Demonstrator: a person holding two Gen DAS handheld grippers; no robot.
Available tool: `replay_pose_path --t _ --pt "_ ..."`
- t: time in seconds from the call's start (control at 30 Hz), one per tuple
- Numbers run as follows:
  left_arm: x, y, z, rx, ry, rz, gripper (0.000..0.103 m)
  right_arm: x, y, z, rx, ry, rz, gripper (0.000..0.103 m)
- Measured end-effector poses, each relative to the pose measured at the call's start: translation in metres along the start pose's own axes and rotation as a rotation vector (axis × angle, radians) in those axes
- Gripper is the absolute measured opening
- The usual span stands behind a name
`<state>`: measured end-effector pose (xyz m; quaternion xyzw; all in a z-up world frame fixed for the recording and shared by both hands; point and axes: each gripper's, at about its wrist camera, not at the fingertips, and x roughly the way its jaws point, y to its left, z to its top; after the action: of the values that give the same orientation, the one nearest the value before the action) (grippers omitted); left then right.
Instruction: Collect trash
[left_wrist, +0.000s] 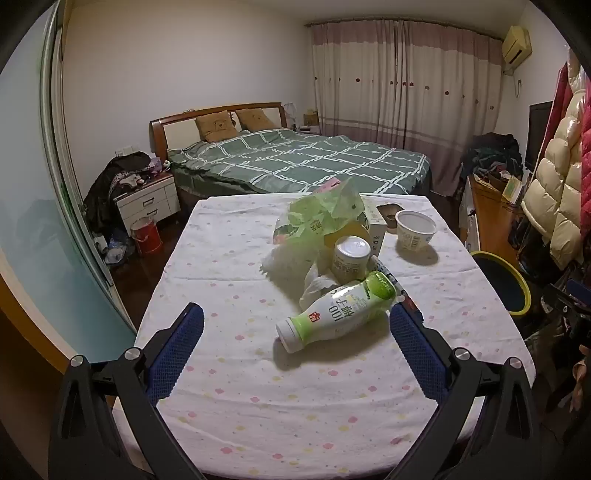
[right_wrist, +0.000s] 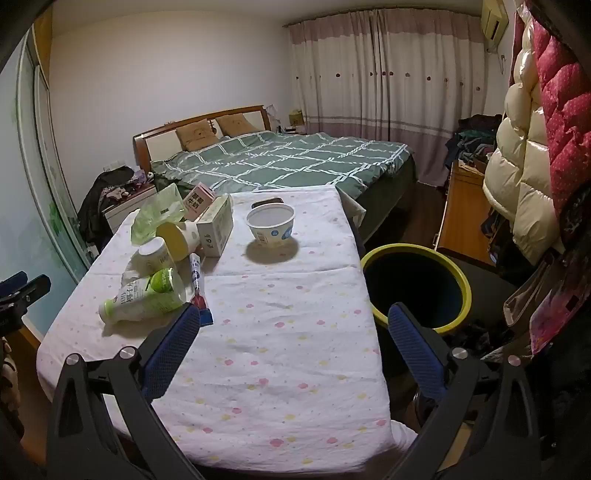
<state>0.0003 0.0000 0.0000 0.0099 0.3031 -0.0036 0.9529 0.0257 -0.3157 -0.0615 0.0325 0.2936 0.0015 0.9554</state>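
On the table w/ the white flower-print cloth (left_wrist: 229, 369), left to right: 1 crumpled green plastic bag (left_wrist: 325, 214), 1 white-and-green plastic bottle (left_wrist: 338, 312) lying on its side, long axis running near-left to far-right w/ the white cap end toward the camera, 1 short white tin (left_wrist: 351, 256), 1 white carton box (right_wrist: 216, 230), 1 white paper cup (left_wrist: 415, 229) upright. A pen or tube beside the bottle is partly hidden, hard to ID; the yellow-rimmed round bin (right_wrist: 417, 288) stands off the table's right edge. Left gripper (left_wrist: 295, 328) fingers spread wide, empty, bottle lying between the tips; right gripper (right_wrist: 293, 328) also spread wide, empty, over bare cloth near the bin.
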Motion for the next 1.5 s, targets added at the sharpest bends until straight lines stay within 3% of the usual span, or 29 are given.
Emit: replay_pose_path --t 1.5 --pt "0.006 -0.004 -0.001 0.004 -0.024 -0.005 0.099 0.014 -0.003 -0.003 -0.003 0.038 0.007 0.097"
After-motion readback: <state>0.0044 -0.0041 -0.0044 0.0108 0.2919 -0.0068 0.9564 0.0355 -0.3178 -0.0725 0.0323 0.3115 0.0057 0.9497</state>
